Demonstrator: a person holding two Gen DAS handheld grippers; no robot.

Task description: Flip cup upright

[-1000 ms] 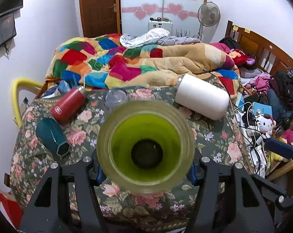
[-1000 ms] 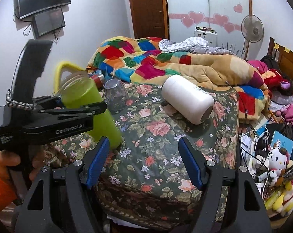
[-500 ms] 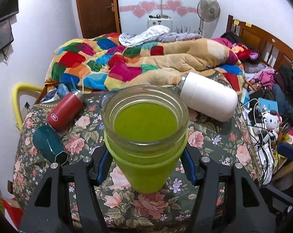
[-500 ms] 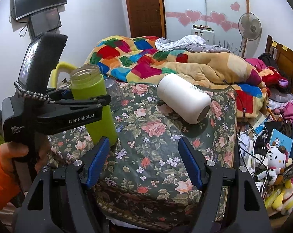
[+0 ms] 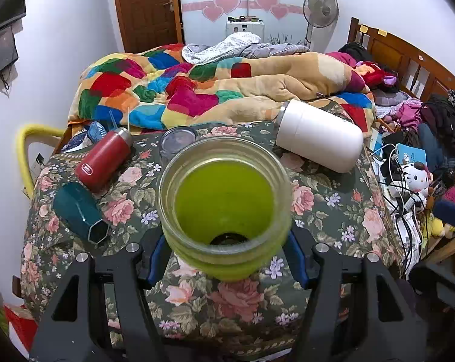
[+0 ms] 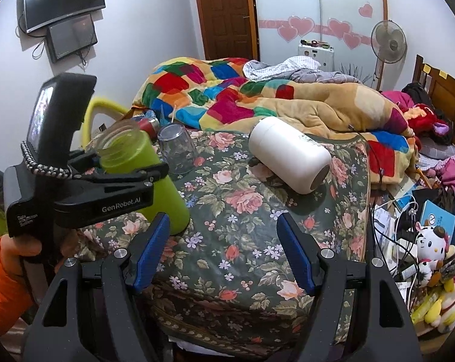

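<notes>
A green cup [image 5: 224, 208] with a clear threaded rim stands between the blue pads of my left gripper [image 5: 225, 252]. Its open mouth faces up toward the camera and its base rests on the floral cloth [image 5: 327, 205]. In the right wrist view the cup [image 6: 148, 181] stands nearly upright, tilted slightly left, with the left gripper [image 6: 106, 178] shut around it. My right gripper [image 6: 224, 250] is open and empty over the cloth, to the right of the cup.
A white flask [image 5: 318, 141] lies on its side at the back right. A red flask [image 5: 103, 158] and a teal hexagonal bottle [image 5: 79, 211] lie at the left. A clear glass [image 6: 179, 150] stands upside down behind the cup. A colourful blanket [image 5: 197, 90] lies beyond.
The left gripper has turned the green cup from lying with its mouth toward the camera to standing on its base. The right gripper has barely moved.
</notes>
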